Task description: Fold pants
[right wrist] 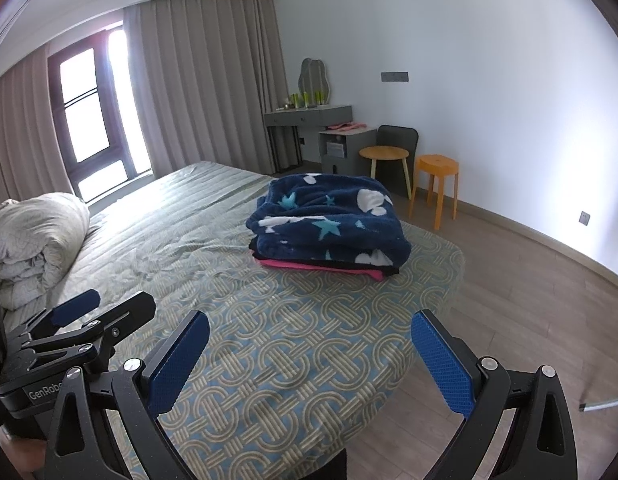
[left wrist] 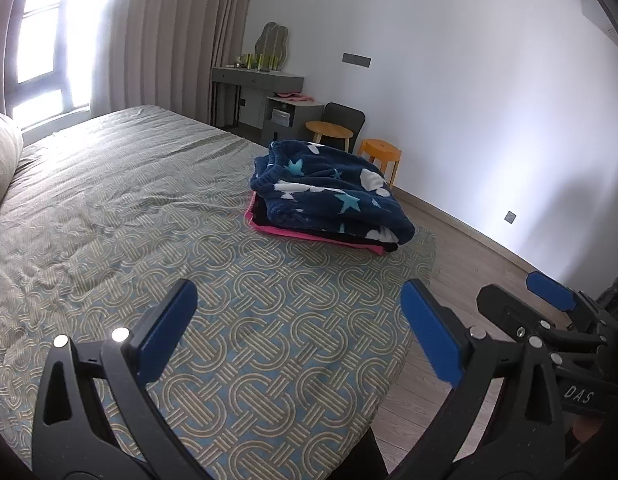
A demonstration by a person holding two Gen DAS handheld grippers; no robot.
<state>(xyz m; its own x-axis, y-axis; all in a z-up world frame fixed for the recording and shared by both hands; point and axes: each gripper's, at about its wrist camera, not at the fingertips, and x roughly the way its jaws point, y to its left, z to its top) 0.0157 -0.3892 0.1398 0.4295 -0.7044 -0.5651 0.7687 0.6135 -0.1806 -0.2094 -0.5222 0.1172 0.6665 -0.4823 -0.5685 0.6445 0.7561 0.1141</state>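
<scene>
Folded navy fleece pants with white and teal stars (left wrist: 329,196) lie on top of a pile of folded black and pink clothes (left wrist: 301,232) near the bed's far right corner; they also show in the right wrist view (right wrist: 329,220). My left gripper (left wrist: 299,320) is open and empty, held above the near end of the bed, well short of the pile. My right gripper (right wrist: 309,356) is open and empty beside it, over the bed's near right edge. Each gripper shows at the edge of the other's view.
The bed (right wrist: 269,340) has a patterned grey-blue cover. A rolled duvet (right wrist: 37,236) lies at its left. Wooden floor (right wrist: 529,300) runs along the right. Two stools (right wrist: 435,184), a chair and a grey desk (right wrist: 309,116) stand by the far wall, with curtains and a window at left.
</scene>
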